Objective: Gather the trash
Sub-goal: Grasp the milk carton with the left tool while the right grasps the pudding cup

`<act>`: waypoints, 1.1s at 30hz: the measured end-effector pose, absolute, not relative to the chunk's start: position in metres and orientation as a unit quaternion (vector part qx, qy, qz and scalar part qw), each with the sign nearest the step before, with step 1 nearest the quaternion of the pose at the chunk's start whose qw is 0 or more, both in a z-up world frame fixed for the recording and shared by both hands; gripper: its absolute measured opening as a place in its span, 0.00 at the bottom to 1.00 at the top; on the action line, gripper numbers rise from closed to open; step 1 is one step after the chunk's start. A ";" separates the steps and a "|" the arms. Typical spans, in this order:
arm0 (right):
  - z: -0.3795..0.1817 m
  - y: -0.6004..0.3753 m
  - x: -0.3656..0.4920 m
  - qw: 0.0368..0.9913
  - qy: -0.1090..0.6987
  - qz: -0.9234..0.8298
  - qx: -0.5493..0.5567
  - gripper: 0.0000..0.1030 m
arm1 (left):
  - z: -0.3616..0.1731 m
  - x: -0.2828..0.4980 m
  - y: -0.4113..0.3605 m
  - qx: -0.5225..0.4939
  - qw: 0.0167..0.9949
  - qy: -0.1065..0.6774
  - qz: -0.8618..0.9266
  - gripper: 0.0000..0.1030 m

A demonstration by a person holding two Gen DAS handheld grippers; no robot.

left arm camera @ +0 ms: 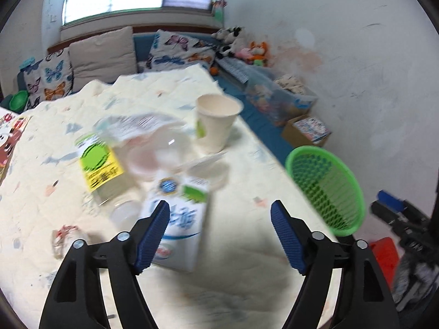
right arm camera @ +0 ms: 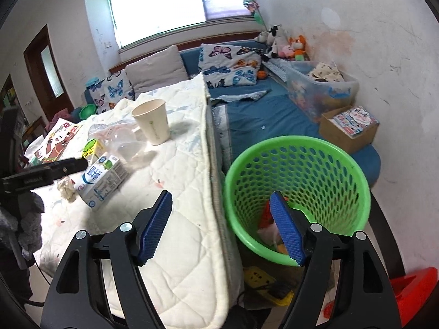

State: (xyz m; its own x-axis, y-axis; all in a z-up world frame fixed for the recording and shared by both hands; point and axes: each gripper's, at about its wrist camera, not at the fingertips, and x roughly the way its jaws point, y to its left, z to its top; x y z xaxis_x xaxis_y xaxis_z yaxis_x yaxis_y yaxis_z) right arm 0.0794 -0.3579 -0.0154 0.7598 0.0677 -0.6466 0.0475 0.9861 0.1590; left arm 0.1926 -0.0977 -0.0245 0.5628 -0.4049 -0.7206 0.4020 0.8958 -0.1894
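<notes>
Trash lies on a quilted table cover: a blue-and-white milk carton, a yellow-green carton, clear plastic packaging, a paper cup and a crumpled scrap. My left gripper is open and holds nothing; its left finger overlaps the milk carton in view. My right gripper is open and holds nothing, straddling the table's edge beside the green mesh basket, which holds some trash.
A blue bed with butterfly pillows lies behind the table. A clear storage bin and a cardboard box stand on it by the wall. A yellow power strip lies on the floor under the basket. A picture book rests at the table's left.
</notes>
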 end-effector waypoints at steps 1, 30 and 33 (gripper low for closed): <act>-0.016 -0.356 0.080 0.934 0.348 0.008 0.084 0.72 | -0.030 0.196 -0.093 0.002 0.883 0.413 -0.222 0.72; -0.028 -0.329 0.096 0.926 0.368 0.031 0.076 0.73 | -0.071 0.225 -0.109 0.110 0.875 0.434 -0.185 0.69; -0.028 -0.329 0.097 0.926 0.368 0.032 0.076 0.73 | -0.074 0.227 -0.106 0.104 0.873 0.441 -0.182 0.64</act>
State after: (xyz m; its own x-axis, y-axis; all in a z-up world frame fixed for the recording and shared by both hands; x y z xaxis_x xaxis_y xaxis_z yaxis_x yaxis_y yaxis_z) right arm 0.0968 -0.3291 -0.0275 0.7268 0.1140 -0.6773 -0.0027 0.9866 0.1631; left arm 0.2268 -0.1061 -0.0738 0.5448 -0.2268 -0.8073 0.4099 0.9119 0.0204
